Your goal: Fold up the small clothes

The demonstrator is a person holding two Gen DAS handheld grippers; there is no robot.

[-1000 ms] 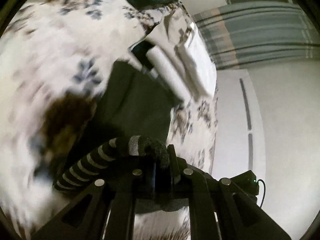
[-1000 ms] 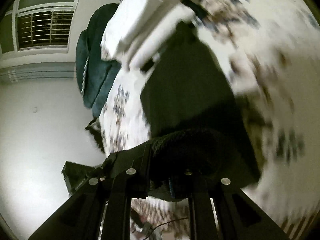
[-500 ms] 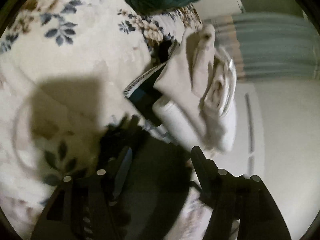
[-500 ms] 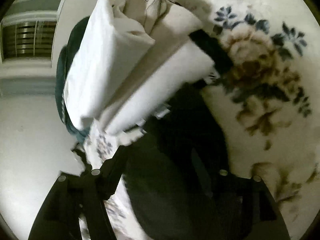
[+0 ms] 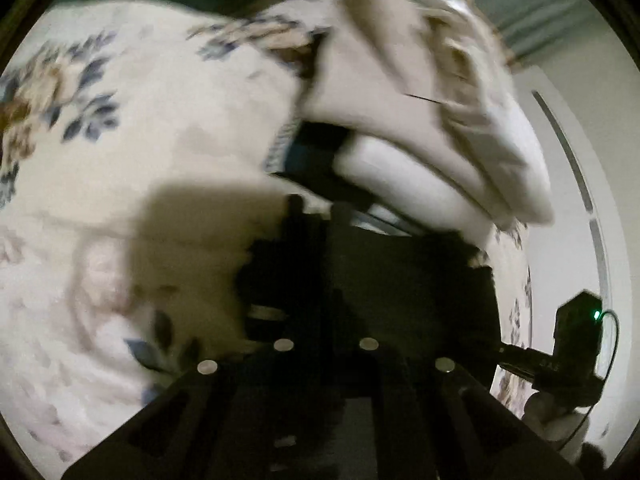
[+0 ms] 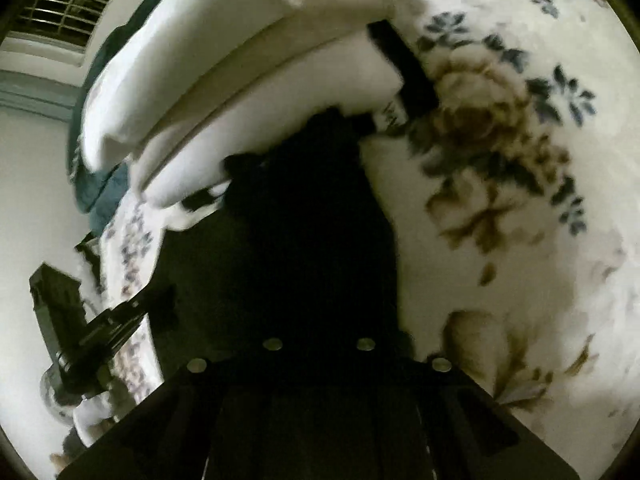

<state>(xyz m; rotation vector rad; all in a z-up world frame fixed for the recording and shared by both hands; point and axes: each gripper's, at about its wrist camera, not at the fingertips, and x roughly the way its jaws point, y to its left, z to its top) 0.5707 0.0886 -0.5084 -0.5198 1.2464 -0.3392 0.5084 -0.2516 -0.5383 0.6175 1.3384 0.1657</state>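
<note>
**Operator:** State the condition of each gripper.

**Technician:** Left gripper (image 5: 320,240): dark fingers merge with the dark garment (image 5: 408,280) at lower centre of the left wrist view. The fingers appear close together, but whether cloth sits between them cannot be determined. Right gripper (image 6: 316,200): black on black at centre frame; its state cannot be determined either.

**Operator:** Location of the work item?

**Technician:** The dark garment lies on the floral bedspread (image 5: 140,140), directly ahead of both grippers. Its far edge touches, or runs under, the stack of white folded cloth (image 6: 240,92) in the upper left of the right wrist view.

**Operator:** Handling properties?

**Technician:** Judged light, soft and limp. It will sag and crease when lifted and will not hold a shape. No breakage risk. Recommended hold: pinch one corner or hem per gripper, well apart, so the panel stays flat when folded over.

**Operator:** Limits of visibility?

**Technician:** Both views are motion-blurred. The garment's outline, type and near hem are hidden behind the gripper bodies. A dark band (image 6: 404,72) beside the white stack is unidentified. The teal fabric (image 6: 96,184) at the left edge is cut off.
</note>
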